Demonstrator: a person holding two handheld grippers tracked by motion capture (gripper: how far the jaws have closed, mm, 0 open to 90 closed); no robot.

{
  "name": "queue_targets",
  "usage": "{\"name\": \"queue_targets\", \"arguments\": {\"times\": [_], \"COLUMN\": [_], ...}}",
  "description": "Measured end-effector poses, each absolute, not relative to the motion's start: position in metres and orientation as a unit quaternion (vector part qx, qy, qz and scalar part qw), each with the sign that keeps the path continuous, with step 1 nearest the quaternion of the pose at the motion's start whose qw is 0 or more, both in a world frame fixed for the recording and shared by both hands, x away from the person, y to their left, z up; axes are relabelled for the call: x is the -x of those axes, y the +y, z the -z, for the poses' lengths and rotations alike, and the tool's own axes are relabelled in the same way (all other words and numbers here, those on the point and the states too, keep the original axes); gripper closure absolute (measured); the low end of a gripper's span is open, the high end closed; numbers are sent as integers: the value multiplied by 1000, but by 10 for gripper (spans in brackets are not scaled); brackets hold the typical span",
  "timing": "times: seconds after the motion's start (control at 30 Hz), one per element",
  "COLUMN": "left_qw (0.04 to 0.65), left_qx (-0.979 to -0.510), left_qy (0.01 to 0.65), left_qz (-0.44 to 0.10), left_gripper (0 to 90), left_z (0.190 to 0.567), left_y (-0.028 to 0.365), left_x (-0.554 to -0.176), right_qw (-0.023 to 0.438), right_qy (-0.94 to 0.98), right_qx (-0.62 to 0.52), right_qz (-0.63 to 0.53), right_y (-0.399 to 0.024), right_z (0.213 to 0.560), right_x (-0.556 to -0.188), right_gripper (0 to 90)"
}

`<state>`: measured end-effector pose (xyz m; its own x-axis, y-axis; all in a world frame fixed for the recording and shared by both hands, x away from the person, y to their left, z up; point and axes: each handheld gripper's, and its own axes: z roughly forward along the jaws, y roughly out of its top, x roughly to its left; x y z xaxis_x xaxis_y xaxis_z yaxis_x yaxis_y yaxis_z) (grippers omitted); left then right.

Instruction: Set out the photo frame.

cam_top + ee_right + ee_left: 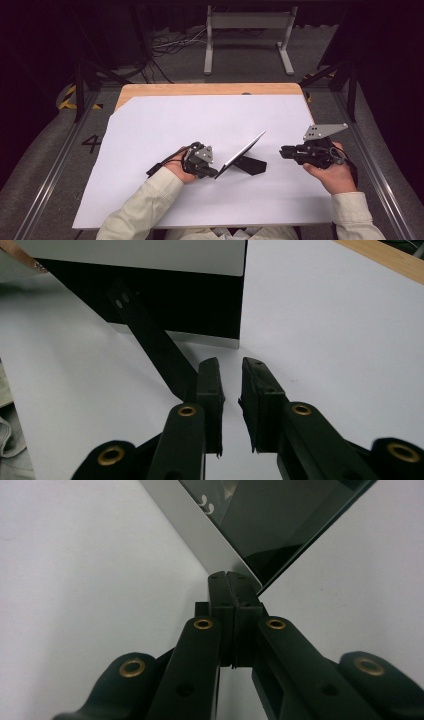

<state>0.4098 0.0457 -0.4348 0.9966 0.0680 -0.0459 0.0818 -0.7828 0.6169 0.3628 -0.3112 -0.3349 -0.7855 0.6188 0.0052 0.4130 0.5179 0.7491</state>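
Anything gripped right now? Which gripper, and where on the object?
The left gripper is shut at the bottom corner of the photo frame, which leans on its black stand; whether it actually pinches the frame cannot be told. The right gripper holds nothing.

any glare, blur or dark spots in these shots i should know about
High view: soft and grainy, the white sheet evenly lit, the floor around the table dark. Left claw view: the left claw close and sharp, the photo frame glass mirrors dim shapes. Right claw view: the right claw slightly soft, the frame's black back nearly featureless, its stand casts faint shadow.
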Motion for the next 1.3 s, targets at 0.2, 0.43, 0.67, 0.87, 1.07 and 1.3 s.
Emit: {"name": "queue_targets", "arguments": {"times": [0.2, 0.43, 0.67, 0.87, 1.07, 1.3], "left_qw": [322, 319, 315, 317, 317, 317], "left_qx": [-946, -947, -948, -947, -947, -946], "left_qy": [29, 8, -1, -12, -18, -33], "left_qz": [22, 32, 39, 45, 45, 54], "left_gripper": [900, 900, 900, 900, 900, 900], "left_z": [436, 436, 436, 437, 437, 437], "left_y": [42, 34, 27, 20, 14, 2], "left_x": [-406, -399, -395, -391, -388, -384], "right_qw": [132, 133, 162, 189, 205, 209], "right_qy": [861, 861, 849, 843, 837, 825], "right_qx": [-298, -298, -324, -333, -339, -353], "right_qz": [-389, -389, -384, -379, -378, -389], "right_y": [-311, -312, -315, -318, -319, -327], "right_z": [334, 332, 326, 320, 317, 315], "right_x": [-363, -361, -359, -354, -351, -346], "right_gripper": [783, 784, 779, 741, 741, 736]}}
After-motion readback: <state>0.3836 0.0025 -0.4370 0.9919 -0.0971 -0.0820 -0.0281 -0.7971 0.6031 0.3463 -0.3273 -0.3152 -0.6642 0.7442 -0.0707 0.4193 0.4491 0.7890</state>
